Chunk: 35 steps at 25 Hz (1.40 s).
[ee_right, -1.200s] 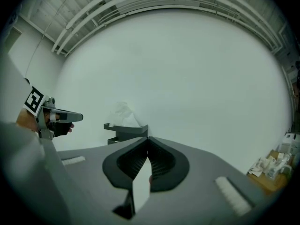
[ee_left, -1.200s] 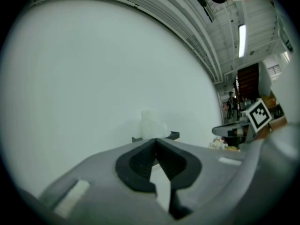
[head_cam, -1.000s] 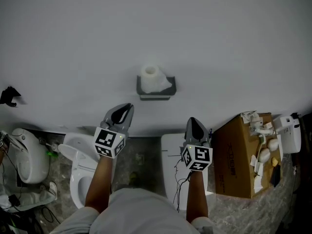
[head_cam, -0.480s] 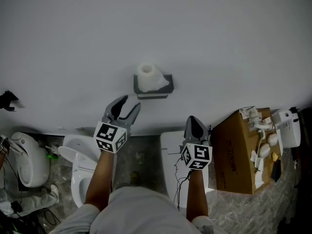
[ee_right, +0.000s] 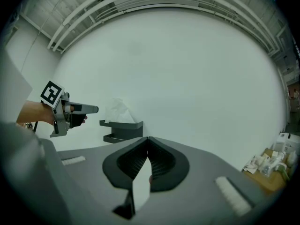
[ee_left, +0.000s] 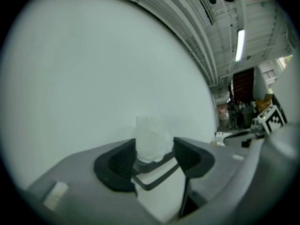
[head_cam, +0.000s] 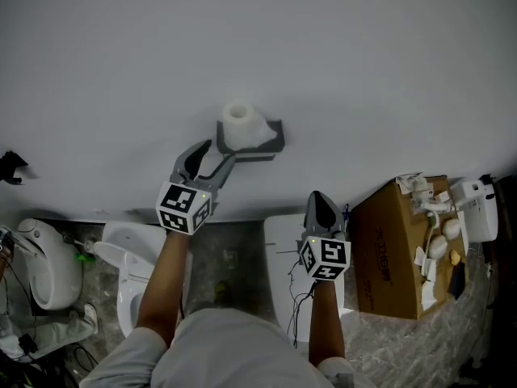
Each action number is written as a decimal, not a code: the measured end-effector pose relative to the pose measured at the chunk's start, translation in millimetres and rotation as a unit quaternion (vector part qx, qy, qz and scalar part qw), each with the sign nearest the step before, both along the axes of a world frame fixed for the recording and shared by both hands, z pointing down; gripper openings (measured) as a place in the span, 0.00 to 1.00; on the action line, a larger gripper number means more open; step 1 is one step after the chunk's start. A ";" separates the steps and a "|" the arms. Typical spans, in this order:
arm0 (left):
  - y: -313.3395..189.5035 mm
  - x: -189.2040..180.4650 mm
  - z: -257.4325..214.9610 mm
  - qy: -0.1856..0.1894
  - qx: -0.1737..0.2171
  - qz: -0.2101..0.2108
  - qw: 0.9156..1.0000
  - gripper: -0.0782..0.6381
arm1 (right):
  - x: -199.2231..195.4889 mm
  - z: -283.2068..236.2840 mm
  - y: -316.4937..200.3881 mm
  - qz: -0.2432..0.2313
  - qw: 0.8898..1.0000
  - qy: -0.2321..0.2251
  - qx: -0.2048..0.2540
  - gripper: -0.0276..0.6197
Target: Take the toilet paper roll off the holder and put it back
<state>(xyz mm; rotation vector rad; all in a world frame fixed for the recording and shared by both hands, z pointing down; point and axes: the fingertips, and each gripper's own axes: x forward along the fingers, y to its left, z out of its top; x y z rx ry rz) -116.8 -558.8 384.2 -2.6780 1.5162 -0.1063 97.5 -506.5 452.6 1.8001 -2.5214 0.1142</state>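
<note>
A: Step?
B: Approach. My left hand-held gripper (head_cam: 215, 153) is opening; the toilet paper roll (head_cam: 240, 125) sits on the holder (head_cam: 272, 141) just ahead, seemingly untouched. My right hand-held gripper (head_cam: 323, 204) is closed, empty.
A: Next?
B: Advance, clamp, lift.

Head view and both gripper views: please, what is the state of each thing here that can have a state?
Roll: upright on the holder, not yet taken off.
Holder: fixed on the wall, carrying the roll.
Left gripper: jaws opening, roll in line between them, not gripped.
Right gripper: shut, empty, held back from the holder.
</note>
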 end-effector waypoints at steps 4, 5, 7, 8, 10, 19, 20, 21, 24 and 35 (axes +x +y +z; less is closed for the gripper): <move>-14.2 4.6 -6.4 0.001 0.002 0.001 1.000 0.49 | 3.0 2.6 -3.4 0.000 1.000 0.001 -0.002 0.05; -17.3 5.7 -6.7 0.000 0.002 0.001 1.000 0.50 | 4.2 3.0 -3.8 0.001 1.000 0.001 -0.002 0.05; -23.0 8.2 -6.8 -0.002 0.000 0.002 1.000 0.53 | 6.6 3.8 -5.0 0.002 1.000 0.002 -0.003 0.05; -25.7 9.8 -6.9 -0.003 -0.001 0.003 1.000 0.54 | 7.9 4.3 -5.9 0.002 1.000 0.002 -0.004 0.05; -31.5 13.8 -6.8 -0.004 -0.003 0.007 1.000 0.55 | 10.8 5.0 -7.6 0.005 1.000 0.003 -0.005 0.05; -54.6 28.5 -0.6 -0.012 -0.013 0.017 1.000 0.61 | 25.6 11.6 -11.6 0.020 1.000 0.005 -0.013 0.05; -56.7 29.0 -0.9 -0.012 -0.013 0.016 1.000 0.61 | 27.3 11.9 -11.9 0.022 1.000 0.005 -0.013 0.05; -58.7 29.4 -0.9 -0.013 -0.013 0.016 1.000 0.61 | 29.0 12.3 -12.3 0.024 1.000 0.004 -0.014 0.05; -65.1 30.5 1.2 -0.015 -0.016 0.016 1.000 0.62 | 34.0 14.1 -14.2 0.030 0.999 0.004 -0.015 0.05; -75.4 32.0 3.0 -0.012 -0.013 0.020 1.000 0.55 | 38.8 16.2 -20.9 0.036 0.999 0.008 -0.019 0.05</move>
